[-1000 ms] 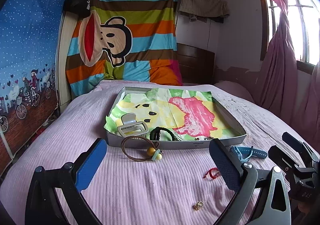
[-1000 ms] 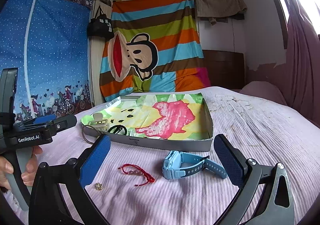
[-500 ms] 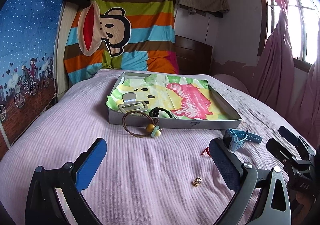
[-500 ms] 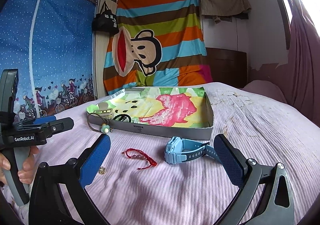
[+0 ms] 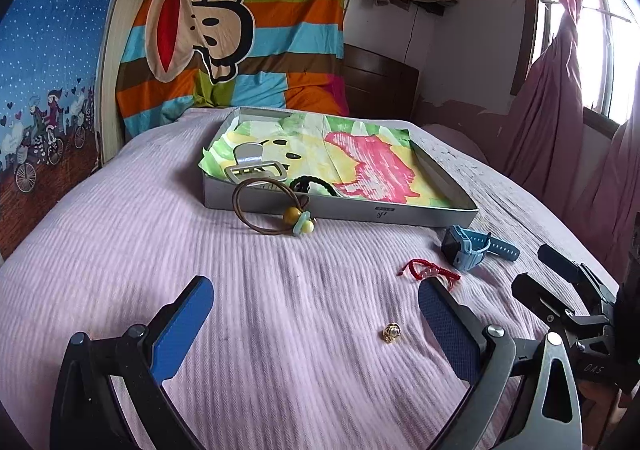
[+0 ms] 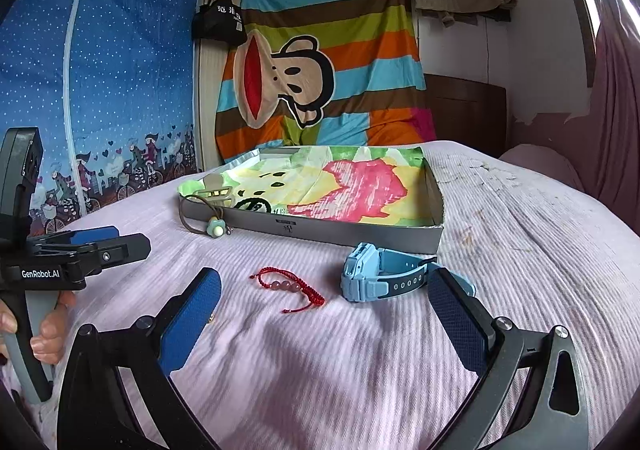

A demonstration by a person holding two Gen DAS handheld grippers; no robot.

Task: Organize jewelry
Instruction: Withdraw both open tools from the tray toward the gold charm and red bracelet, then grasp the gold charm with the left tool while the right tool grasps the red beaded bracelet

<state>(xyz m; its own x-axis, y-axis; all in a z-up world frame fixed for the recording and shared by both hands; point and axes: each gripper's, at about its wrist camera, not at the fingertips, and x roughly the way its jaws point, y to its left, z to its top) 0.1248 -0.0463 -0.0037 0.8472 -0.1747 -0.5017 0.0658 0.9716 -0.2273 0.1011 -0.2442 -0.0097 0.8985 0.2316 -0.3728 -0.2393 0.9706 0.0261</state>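
On a pink bed cover [image 5: 120, 234], a flat grey box [image 5: 360, 210] lined with a bright picture paper [image 5: 372, 166]. Inside the box, near its front wall, a pale hair clip [image 5: 256, 168] and a black hair band [image 5: 312, 184]. Leaning on the outside of that front wall, a brown hair loop [image 5: 256, 206] with yellow beads and a little green flower. Behind the bed, a big striped monkey blanket [image 6: 320, 62] on the wall and a black bag [image 6: 218, 20] hanging beside it. Out on the cover, in front of the box: a blue watch [image 6: 380, 276], a red string bracelet [image 6: 288, 286] and a small gold ring [image 5: 391, 332]. Left tongs [image 5: 316, 324] held wide open, nothing gripped, with the gold ring lying between the two blue pads, nearer the right one; red bracelet just past that right pad's tip. Right tongs [image 6: 324, 314] also wide open and holding nothing, low over the cover, with the red bracelet between its pads and the watch strap tucked behind the right pad. Nothing in the way between the tongs and these small things.
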